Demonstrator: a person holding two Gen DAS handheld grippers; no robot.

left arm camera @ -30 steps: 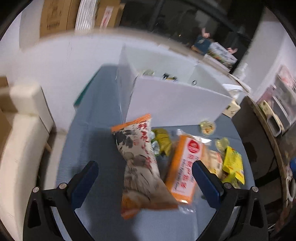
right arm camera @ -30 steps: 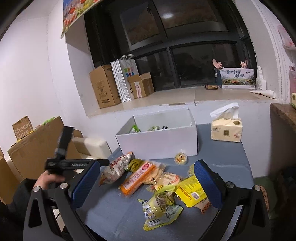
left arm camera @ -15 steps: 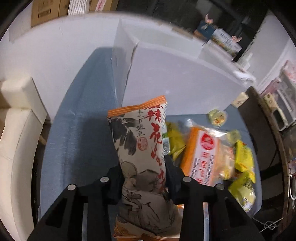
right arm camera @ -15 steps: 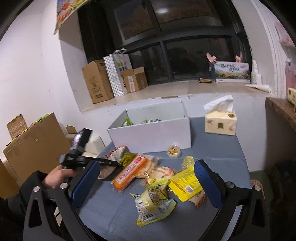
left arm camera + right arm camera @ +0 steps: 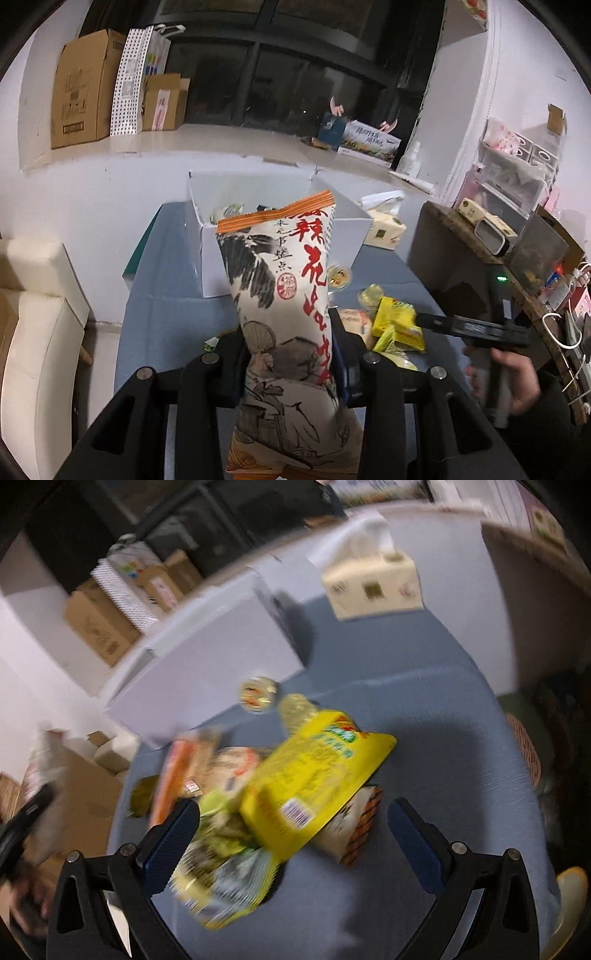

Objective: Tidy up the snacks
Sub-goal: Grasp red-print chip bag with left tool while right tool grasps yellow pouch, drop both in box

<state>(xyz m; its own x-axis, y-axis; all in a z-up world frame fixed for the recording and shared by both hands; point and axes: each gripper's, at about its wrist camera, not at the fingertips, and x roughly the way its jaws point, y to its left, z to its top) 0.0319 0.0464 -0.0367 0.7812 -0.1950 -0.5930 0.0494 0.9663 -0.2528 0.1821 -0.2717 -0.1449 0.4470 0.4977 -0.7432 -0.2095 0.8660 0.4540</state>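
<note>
My left gripper point(image 5: 288, 350) is shut on a white peanut bag with orange edges and red characters point(image 5: 288, 295), held up above the blue table, in front of the open white box point(image 5: 207, 258). My right gripper point(image 5: 293, 830) is open, its fingers on either side of a yellow snack pouch point(image 5: 314, 771) that lies on a pile of packets. An orange packet point(image 5: 173, 771) and small round jelly cups point(image 5: 258, 694) lie near the white box point(image 5: 207, 653). The right view is blurred.
A tissue box point(image 5: 373, 579) stands at the back right of the blue table point(image 5: 443, 746). Cardboard boxes point(image 5: 85, 88) sit on the window ledge. A dark wooden counter point(image 5: 480, 266) is to the right. A cream chair point(image 5: 33, 314) is to the left.
My left gripper closed on the peanut bag and lifted it off the table, tilting upward. My right gripper dropped down toward the yellow pouch and the pile.
</note>
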